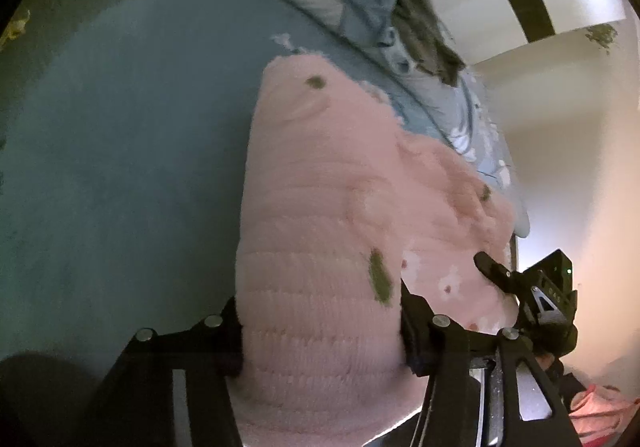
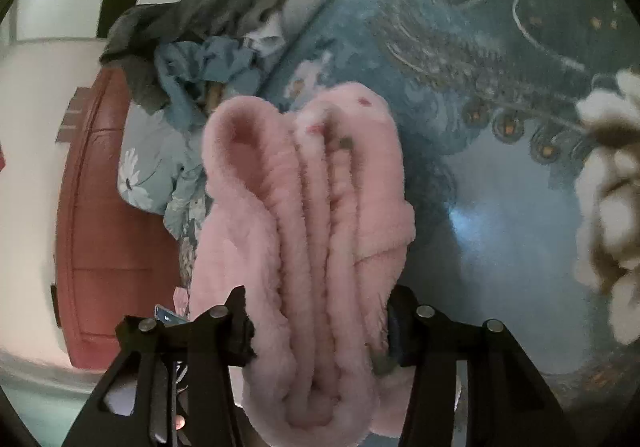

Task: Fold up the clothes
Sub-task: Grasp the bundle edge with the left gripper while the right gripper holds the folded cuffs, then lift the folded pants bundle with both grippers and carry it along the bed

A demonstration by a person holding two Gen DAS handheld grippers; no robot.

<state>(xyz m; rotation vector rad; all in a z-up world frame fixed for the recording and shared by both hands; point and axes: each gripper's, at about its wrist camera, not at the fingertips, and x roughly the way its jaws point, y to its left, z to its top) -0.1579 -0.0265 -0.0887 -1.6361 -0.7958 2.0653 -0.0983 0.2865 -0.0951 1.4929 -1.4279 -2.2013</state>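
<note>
Pink fleece garment [image 2: 308,231], folded in thick layers, pinched between the fingers of both left gripper [image 1: 320,327] and right gripper [image 2: 320,323], extending ahead of each over blue patterned bedspread [image 2: 500,207], clothes pile [image 2: 208,39] beyond.

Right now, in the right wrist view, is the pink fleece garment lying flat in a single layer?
No: the pink fleece garment is bunched into several thick folds between the right gripper's fingers.

1. Pink garment [image 2: 304,247]: fluffy ribbed fleece cloth, matt.
2. Bedspread [image 2: 500,207]: smooth blue cloth, slight sheen.
3. Left gripper [image 1: 320,331] and right gripper [image 2: 320,331]: matt black plastic, shiny metal bolts.
4. Door [image 2: 108,247]: reddish wood.
</note>
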